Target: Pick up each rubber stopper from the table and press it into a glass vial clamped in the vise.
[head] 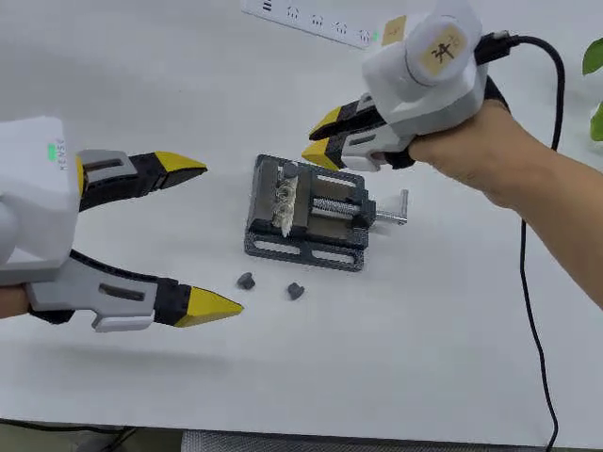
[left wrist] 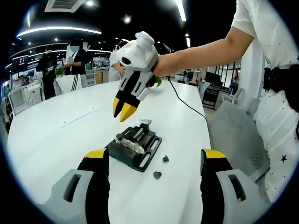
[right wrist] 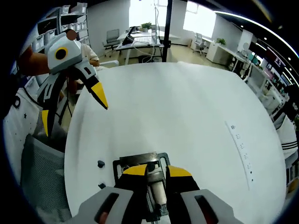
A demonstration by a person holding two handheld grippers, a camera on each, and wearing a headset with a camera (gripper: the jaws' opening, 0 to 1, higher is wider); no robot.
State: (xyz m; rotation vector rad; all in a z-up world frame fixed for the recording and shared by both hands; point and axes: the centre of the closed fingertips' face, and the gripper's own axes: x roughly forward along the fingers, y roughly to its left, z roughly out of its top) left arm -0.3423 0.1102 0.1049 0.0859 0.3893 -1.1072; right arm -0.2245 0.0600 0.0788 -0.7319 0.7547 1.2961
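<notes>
Hovering low over the white table (head: pixel 424 358), I hold the left gripper (head: pixel 221 235) with jaws spread wide and empty. It sits just beside one loose rubber stopper (head: pixel 246 280), with a second stopper (head: pixel 296 291) near it, placed, I judge, for the next pick. The right gripper (head: pixel 309 144) hangs above the vise (head: pixel 306 243), jaws narrowed to a slim gap and gripping nothing I can see. The vise clamps glass vials (head: pixel 283 209); the far one seems capped by a dark plug (head: pixel 290 170).
</notes>
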